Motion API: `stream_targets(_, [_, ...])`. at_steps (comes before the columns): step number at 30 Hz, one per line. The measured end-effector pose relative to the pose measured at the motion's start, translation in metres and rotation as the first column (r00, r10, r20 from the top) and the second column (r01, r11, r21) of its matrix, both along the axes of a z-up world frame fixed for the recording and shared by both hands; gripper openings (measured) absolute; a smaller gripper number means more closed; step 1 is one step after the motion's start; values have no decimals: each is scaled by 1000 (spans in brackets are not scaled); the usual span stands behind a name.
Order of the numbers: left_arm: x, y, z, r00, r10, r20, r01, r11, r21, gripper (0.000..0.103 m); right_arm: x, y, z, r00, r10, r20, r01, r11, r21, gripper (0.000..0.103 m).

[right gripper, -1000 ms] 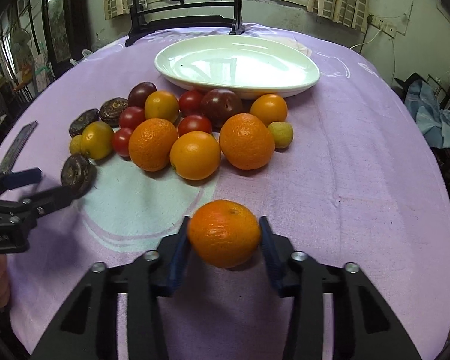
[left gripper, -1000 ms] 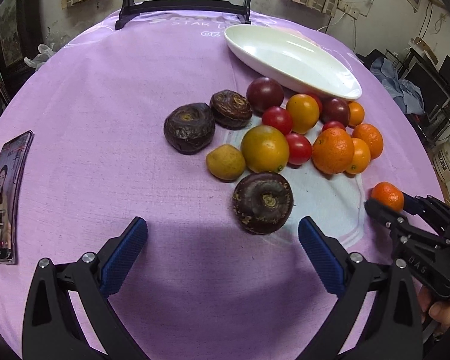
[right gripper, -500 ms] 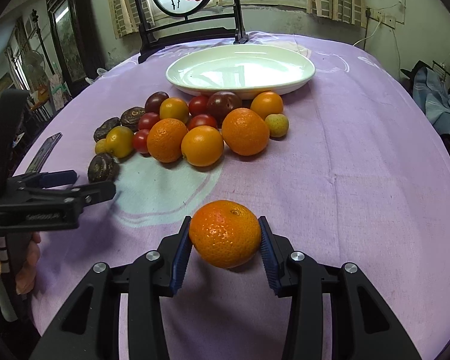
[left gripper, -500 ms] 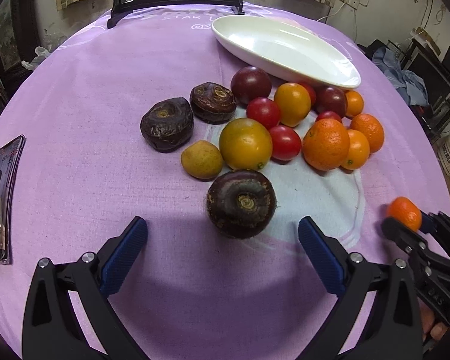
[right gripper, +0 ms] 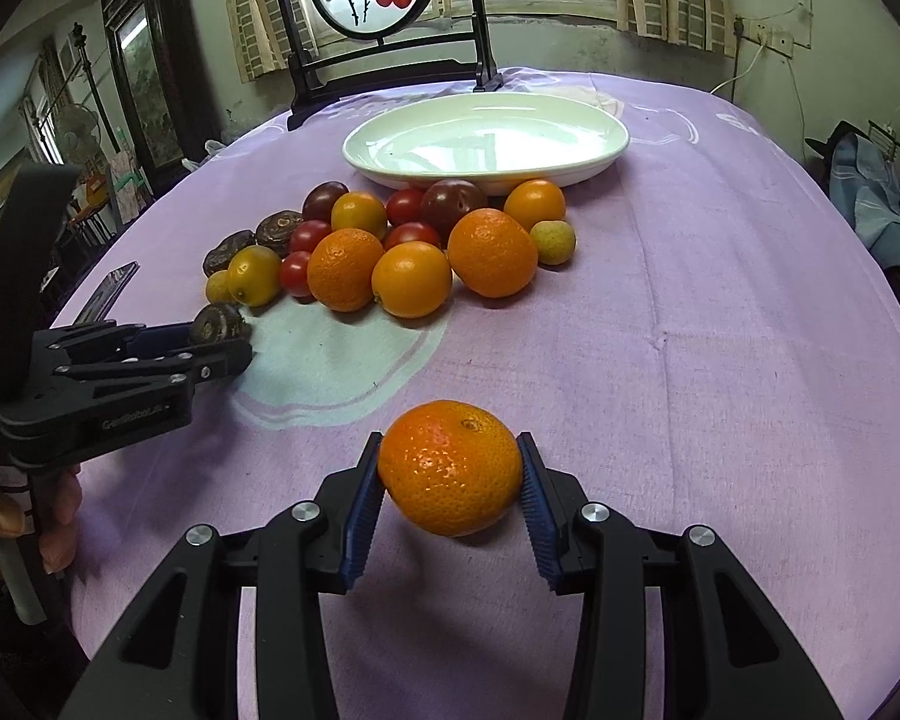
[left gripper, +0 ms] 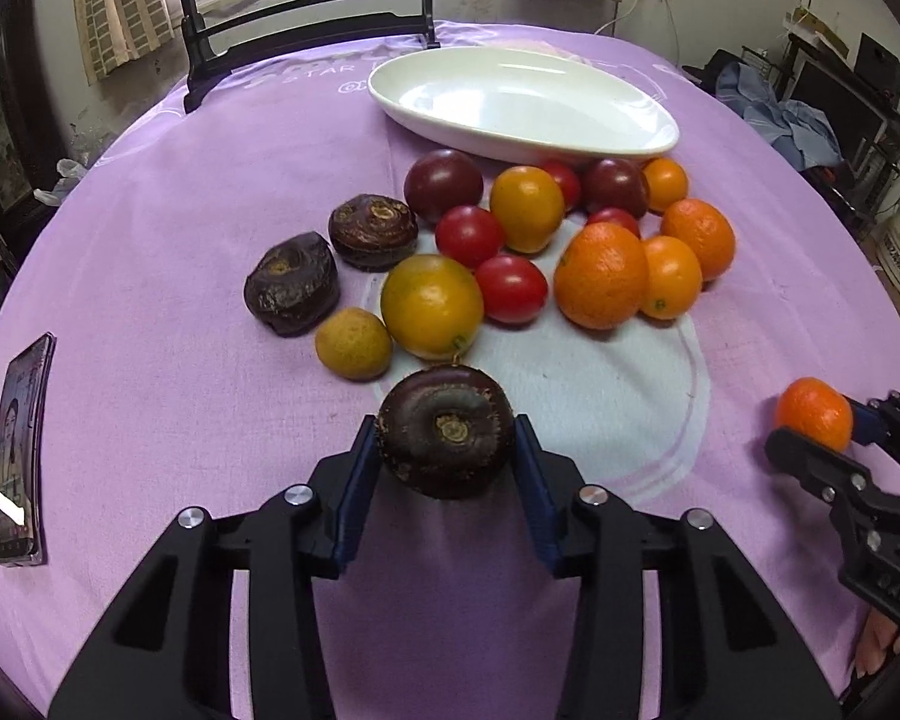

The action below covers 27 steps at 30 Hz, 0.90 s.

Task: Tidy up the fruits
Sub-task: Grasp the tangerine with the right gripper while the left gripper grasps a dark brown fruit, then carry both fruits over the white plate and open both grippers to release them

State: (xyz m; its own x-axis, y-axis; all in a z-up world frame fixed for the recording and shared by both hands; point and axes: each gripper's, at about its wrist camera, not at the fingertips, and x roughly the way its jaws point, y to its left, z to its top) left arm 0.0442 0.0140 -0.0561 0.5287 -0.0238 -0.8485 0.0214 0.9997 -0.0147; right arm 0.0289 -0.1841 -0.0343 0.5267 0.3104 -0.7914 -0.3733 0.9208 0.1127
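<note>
Left wrist view: my left gripper [left gripper: 447, 459] is clamped on a dark brown round fruit [left gripper: 446, 439], low center of frame, just below the fruit pile [left gripper: 528, 252]. The white plate [left gripper: 522, 105] sits upper center on the purple cloth [left gripper: 150, 192]; a phone [left gripper: 21, 450] lies at left edge. Right wrist view: my right gripper [right gripper: 450, 483] is closed on a mandarin [right gripper: 450, 467], lower center, w/ pile and plate [right gripper: 486, 141] above it in frame.
</note>
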Motion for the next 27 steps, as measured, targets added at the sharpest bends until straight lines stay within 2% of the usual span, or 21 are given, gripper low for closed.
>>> stream_targets(4, [-14, 5, 14, 999, -37, 14, 37, 998, -49, 43, 1, -4, 8, 1000, -6, 18, 5, 1000, 13, 43])
stream_targets(9, [-6, 9, 68, 986, -85, 147, 90, 996, -28, 43, 18, -13, 50, 994, -11, 110, 3, 997, 78, 43])
stream_targets(13, [41, 6, 109, 969, -94, 228, 100, 995, -17, 43, 56, -4, 90, 975, -7, 223, -10, 997, 75, 43])
stream_targets(16, [96, -1, 118, 965, -79, 251, 84, 996, -9, 43, 101, 11, 96, 962, -1, 272, -9, 999, 37, 44])
stream_targets(18, [135, -3, 113, 971, -67, 228, 78, 996, -40, 43, 135, 21, 89, 964, 8, 266, -9, 1000, 4, 44])
stream_targets(21, [202, -4, 86, 991, -29, 130, 38, 997, -64, 43, 189, 32, 63, 983, 0, 185, 6, 999, -34, 44])
stream_targets(25, [259, -11, 45, 1000, -15, 20, 16, 999, -34, 43, 242, 42, 32, 997, -2, 82, 6, 999, -51, 44])
stream_targets(27, [277, -10, 30, 1000, -10, -21, 9, 999, -38, 43, 254, 46, 22, 999, -5, 53, 8, 998, -55, 44])
